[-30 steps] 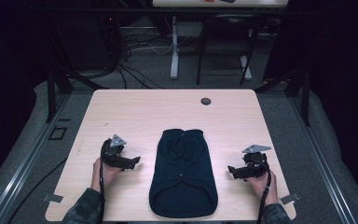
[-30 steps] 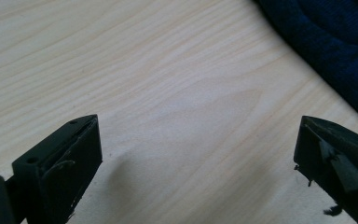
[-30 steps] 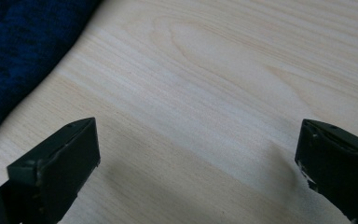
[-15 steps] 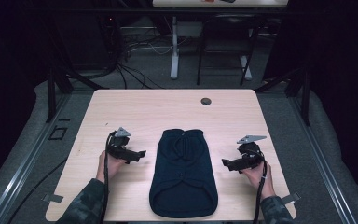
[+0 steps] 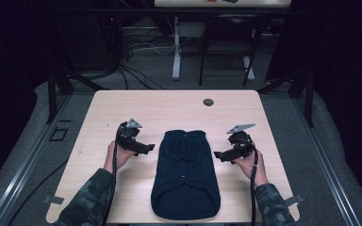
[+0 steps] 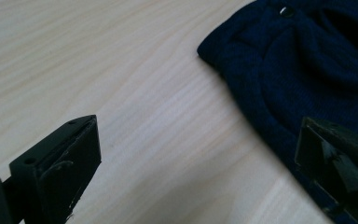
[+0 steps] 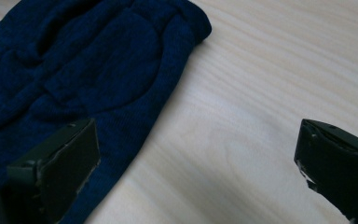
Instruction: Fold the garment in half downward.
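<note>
A dark navy knitted garment (image 5: 185,175) lies flat on a light wooden table (image 5: 169,106), near the middle of the table's near half, its narrow end pointing to 12 o'clock and its wider hem to 6 o'clock. A small button (image 6: 286,10) shows on the knit in the left gripper view. Nothing on the table holds anything; the garment rests straight on the bare wood.

At 9 o'clock from the garment, the left gripper (image 5: 143,147) is held in the person's left hand (image 5: 117,155), pointing in toward the cloth. Its jaws are spread wide and grasp nothing; one jaw is over bare wood, the other over the garment's edge.

At 3 o'clock from the garment, the right gripper (image 5: 220,155) is held in the right hand (image 5: 249,163), also pointing inward. Its jaws are likewise released and wide, one over the knit's side edge, the other over wood.

A small dark round disc (image 5: 208,101) lies at 12 o'clock, close to the table's far edge, well apart from the garment
</note>
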`<state>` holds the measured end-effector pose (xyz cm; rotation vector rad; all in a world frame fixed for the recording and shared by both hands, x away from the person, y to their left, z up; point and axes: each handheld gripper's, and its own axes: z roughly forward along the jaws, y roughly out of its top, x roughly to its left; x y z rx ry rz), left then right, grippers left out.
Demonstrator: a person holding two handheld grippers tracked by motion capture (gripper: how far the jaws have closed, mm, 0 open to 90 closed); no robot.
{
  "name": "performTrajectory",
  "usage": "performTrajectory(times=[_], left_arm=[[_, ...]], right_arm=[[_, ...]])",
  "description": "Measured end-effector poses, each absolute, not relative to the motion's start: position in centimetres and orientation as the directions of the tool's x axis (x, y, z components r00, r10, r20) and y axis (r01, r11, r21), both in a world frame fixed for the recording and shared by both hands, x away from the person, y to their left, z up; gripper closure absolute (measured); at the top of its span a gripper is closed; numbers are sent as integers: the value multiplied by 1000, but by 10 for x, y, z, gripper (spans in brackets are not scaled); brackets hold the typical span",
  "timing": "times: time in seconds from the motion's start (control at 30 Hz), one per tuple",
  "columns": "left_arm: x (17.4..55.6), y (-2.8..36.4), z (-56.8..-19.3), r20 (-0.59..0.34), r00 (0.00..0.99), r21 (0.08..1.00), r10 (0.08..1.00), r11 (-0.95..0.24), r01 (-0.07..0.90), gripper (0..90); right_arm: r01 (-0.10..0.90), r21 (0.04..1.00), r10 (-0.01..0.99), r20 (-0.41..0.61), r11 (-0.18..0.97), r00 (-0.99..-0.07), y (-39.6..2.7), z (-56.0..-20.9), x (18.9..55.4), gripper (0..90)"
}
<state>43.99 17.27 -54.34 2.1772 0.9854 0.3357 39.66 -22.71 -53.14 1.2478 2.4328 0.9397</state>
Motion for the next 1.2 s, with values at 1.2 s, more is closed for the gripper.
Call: performTrajectory(times=[1.2], left_arm=[[492, 85, -560, -104, 731, 590, 675, -550, 592, 29]], right_arm=[[703, 560, 756, 194, 437, -625, -159, -553, 476, 36]])
